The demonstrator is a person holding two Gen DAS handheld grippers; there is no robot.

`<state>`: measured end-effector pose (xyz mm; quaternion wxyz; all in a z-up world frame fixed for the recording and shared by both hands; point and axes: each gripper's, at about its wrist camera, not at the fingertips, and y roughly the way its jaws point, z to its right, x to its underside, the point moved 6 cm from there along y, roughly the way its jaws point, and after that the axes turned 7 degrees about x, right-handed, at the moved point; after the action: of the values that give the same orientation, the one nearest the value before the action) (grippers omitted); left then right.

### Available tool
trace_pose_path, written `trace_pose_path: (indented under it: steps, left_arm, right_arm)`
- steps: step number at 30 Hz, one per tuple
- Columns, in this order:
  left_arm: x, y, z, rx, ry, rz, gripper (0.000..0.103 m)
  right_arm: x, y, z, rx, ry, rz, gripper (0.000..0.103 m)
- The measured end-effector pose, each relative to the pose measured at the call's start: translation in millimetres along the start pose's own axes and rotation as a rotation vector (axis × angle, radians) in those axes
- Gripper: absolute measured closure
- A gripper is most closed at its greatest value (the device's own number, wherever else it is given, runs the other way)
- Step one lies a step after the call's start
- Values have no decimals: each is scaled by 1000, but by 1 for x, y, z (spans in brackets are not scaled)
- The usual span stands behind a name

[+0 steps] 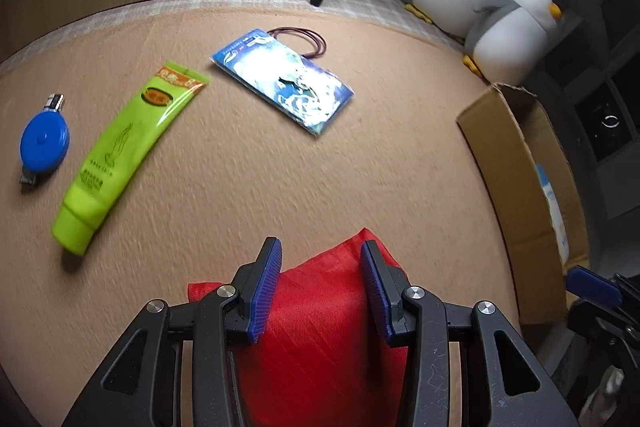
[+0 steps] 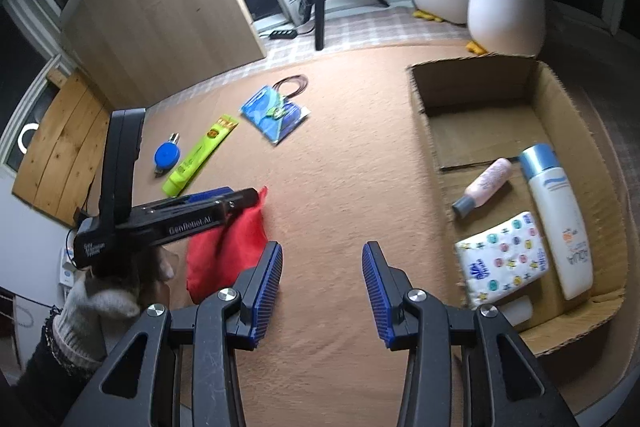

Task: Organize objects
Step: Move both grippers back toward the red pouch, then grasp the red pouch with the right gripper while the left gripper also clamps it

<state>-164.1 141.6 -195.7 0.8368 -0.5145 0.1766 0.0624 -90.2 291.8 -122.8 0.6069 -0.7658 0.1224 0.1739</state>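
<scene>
Covering the table (image 2: 340, 187), tan cloth meets checkered fabric (image 2: 360, 23).

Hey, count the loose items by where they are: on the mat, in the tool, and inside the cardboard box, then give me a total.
On the mat: 4, tape measure, green tube, blue packet, cord loop
In the left tool: 1, red pouch
In the cardboard box: 3 clearly, pink bottle, white bottle, tissue pack
Total: 8

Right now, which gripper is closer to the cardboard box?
Right. The right gripper hangs open just beside the cardboard box; the left gripper is farther across the mat, holding the red pouch.
</scene>
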Motion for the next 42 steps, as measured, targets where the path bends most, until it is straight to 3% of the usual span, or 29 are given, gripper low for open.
trace_pose_path:
  steps: [2,4,9,15,27,36,42]
  left_arm:
    - [3,-9,-2,1,-6,14,49]
    - [5,-23,-6,5,-15,44,30]
    - [20,-55,-20,8,-18,85,27]
    - [58,-60,-37,92,-71,31,24]
    - [83,-41,-28,155,-59,-24,24]
    - [84,-35,-17,196,-59,-36,29]
    - [82,-34,-15,197,-57,-29,31]
  right_arm:
    - [1,5,-6,-10,-14,-16,65]
    - [1,9,-11,-17,-25,-28,58]
    - [-3,22,-24,-63,-52,-45,45]
    - [-6,47,-43,-122,-74,-115,38]
    - [5,88,-77,-164,-136,-244,37]
    - [12,96,-92,-162,-177,-260,38]
    - [13,101,-92,-163,-167,-258,47]
